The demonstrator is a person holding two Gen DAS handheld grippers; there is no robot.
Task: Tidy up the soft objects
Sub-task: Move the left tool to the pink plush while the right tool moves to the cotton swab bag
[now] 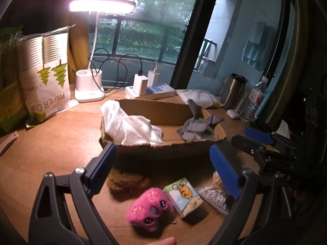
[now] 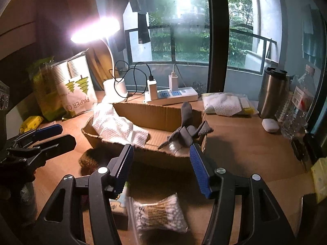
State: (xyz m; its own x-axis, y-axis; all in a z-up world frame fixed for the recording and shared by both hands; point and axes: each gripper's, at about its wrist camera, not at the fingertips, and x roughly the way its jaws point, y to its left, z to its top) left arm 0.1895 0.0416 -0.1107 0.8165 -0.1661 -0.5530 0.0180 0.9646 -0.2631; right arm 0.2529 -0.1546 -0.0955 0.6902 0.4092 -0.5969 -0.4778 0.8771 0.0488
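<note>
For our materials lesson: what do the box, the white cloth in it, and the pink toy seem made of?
Box: corrugated cardboard, matte brown, ragged torn rim.
White cloth: soft embossed fabric or paper towel, dimpled, crumpled.
Pink toy: fuzzy plush, probably felted or synthetic fibre.

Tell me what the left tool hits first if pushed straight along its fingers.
Probably the near wall of the cardboard box, which sits between the open left tool's fingers; the brown fuzzy item lies lower, though depth is unclear.
</note>
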